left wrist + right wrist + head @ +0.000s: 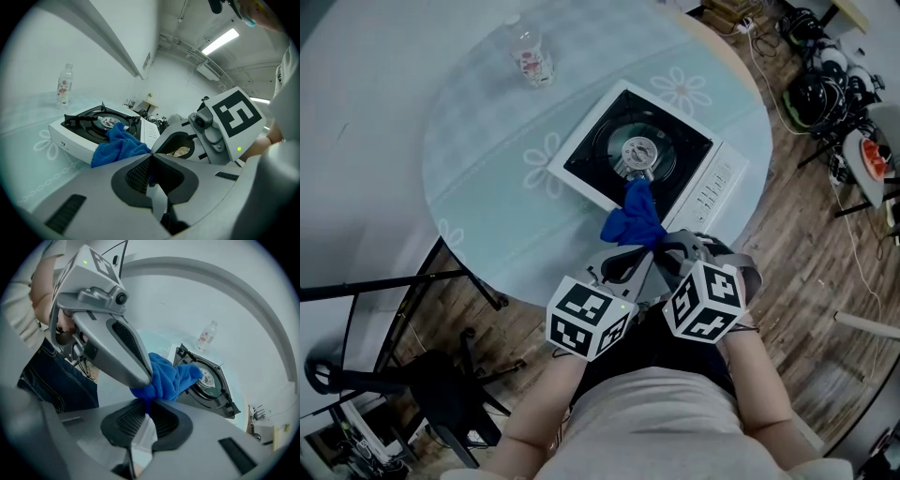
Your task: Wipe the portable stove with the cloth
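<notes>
Right gripper view — right hand-held gripper (148,404) pinches the cloth (171,377).

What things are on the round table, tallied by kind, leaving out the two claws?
portable stove: 1
blue cloth: 1
plastic bottle: 1
Total: 3
</notes>
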